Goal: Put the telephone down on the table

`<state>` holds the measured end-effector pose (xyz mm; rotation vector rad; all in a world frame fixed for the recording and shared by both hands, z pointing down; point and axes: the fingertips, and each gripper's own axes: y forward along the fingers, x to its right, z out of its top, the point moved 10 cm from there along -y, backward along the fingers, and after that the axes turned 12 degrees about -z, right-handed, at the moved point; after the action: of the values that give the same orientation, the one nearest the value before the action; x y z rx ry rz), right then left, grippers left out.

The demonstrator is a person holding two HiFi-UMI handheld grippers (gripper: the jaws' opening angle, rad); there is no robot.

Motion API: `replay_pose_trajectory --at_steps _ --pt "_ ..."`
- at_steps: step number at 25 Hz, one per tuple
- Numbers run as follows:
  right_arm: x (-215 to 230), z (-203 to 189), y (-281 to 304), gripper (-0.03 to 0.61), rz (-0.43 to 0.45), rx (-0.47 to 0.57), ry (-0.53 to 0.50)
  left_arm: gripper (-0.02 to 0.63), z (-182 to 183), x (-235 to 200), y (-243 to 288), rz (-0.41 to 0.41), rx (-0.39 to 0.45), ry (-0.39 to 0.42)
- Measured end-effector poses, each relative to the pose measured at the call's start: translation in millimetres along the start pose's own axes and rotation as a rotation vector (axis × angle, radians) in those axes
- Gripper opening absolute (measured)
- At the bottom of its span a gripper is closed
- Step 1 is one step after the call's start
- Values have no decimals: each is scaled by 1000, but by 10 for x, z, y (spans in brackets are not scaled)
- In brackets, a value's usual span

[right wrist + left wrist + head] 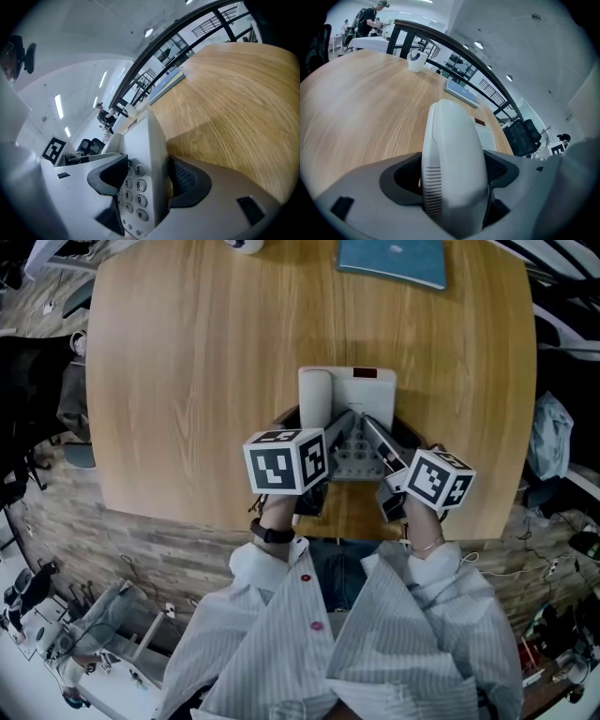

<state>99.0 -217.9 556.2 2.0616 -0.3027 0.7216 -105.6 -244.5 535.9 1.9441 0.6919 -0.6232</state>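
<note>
Nearest the camera, striped shirt sleeves [375, 634] lead to two hands, each behind a cube printed with black-and-white square markers. The left gripper [339, 425] is clamped on the smooth, rounded white handset [452, 154]; its own view shows dark ribbed pads pressing both sides of the handset, with a slotted grille low on the shell. The right gripper [375, 434] is closed on the right-hand edge of the telephone [361, 399], and only its own view shows the keypad [131, 187], with round grey keys reading 3, 6, 9 and #. The telephone sits over the middle of the near edge of the table [187, 381], a pale wood-grain top with rounded corners; no view settles whether its base touches the wood. From above, the body is a flat white rectangle with a small dark-red window [364, 373] at its far end and the handset lying along its left side. Against the far edge lie a flat blue notebook [394, 261], its pale cover mark too small to read, and a white cup [416, 61], which the head view crops.
</note>
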Motion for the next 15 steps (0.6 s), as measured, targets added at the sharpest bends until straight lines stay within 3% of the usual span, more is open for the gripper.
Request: replay_pose_trajectory --at_steps 15 --pt "93 -10 75 276 -3 -3 -17 394 -43 -66 123 -18 -6 -14"
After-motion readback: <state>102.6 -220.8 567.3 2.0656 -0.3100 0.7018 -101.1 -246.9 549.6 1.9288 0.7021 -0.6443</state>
